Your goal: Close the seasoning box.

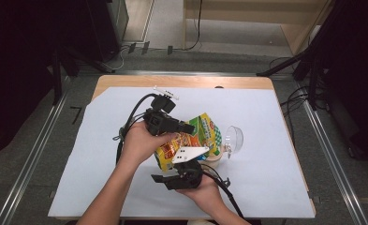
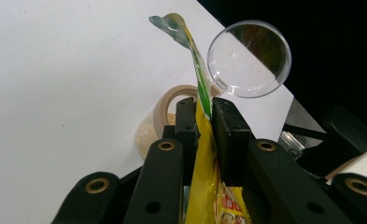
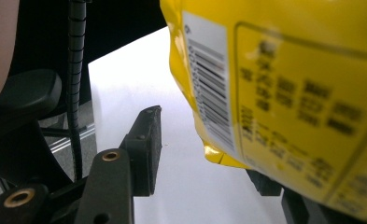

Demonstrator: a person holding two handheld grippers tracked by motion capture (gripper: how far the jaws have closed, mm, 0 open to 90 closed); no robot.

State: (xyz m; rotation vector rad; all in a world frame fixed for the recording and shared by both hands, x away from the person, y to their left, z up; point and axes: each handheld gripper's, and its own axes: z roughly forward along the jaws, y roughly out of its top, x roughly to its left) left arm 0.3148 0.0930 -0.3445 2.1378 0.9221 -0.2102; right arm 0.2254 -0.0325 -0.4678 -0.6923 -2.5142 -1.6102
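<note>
A pale blue sheet (image 1: pixel 266 154) covered the wooden surface (image 1: pixel 181 82). Grey carpeted floor (image 1: pixel 36 154) surrounded it, with metal rails (image 1: pixel 329 150) at three and nine o'clock. At twelve o'clock stood light wooden furniture (image 1: pixel 256 18) (cables trailing beneath); dark equipment stands (image 1: pixel 308 61) flanked both sides.

One yellow-green printed snack bag (image 1: pixel 198 138), one clear plastic dome lid (image 1: pixel 233 139), one beige round container (image 2: pixel 165 114), two black handheld grippers.
</note>
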